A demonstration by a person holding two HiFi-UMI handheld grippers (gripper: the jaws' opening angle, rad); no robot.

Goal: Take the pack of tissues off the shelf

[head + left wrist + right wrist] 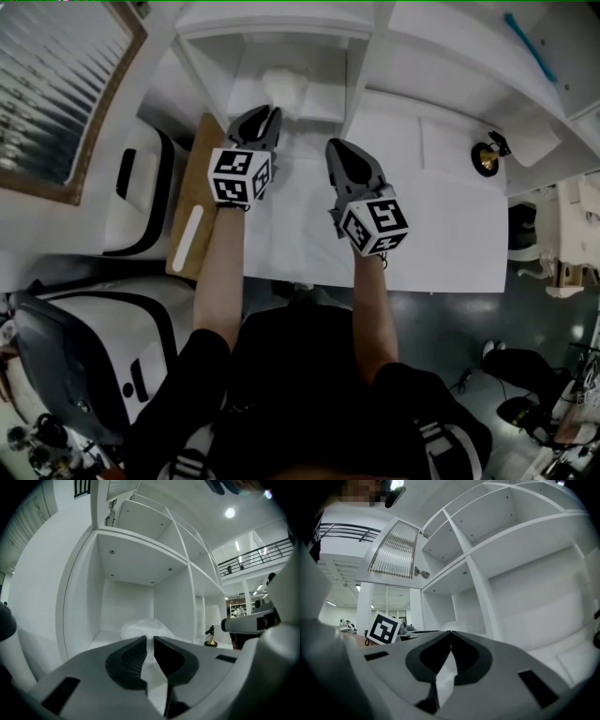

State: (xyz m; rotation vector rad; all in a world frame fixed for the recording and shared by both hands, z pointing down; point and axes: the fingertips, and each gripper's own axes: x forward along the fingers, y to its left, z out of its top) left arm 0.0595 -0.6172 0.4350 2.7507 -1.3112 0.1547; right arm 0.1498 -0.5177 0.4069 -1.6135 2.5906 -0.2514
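A: Where do we have the soft white plastic-wrapped pack of tissues (pixel 284 87)?
B: Lying in the left-hand white shelf compartment (pixel 246 70), near its front edge. Not lifted yet.
A: Left gripper (pixel 262 114)?
B: Roughly level, aimed straight into that compartment so we can pinch the wrap head-on. Jaws a narrow slit apart, nothing clamped. The pack sits just past the tips.
A: We think that slit looks too tight for the pack's bulk.
B: Probably fine for a fold of wrap, not the body. Either way, we judge it needs to reach in further.
A: Right gripper (pixel 337 147)?
B: Jaws together, empty, parked over the white tabletop (pixel 450 239) beside the left one, clear of our reach.
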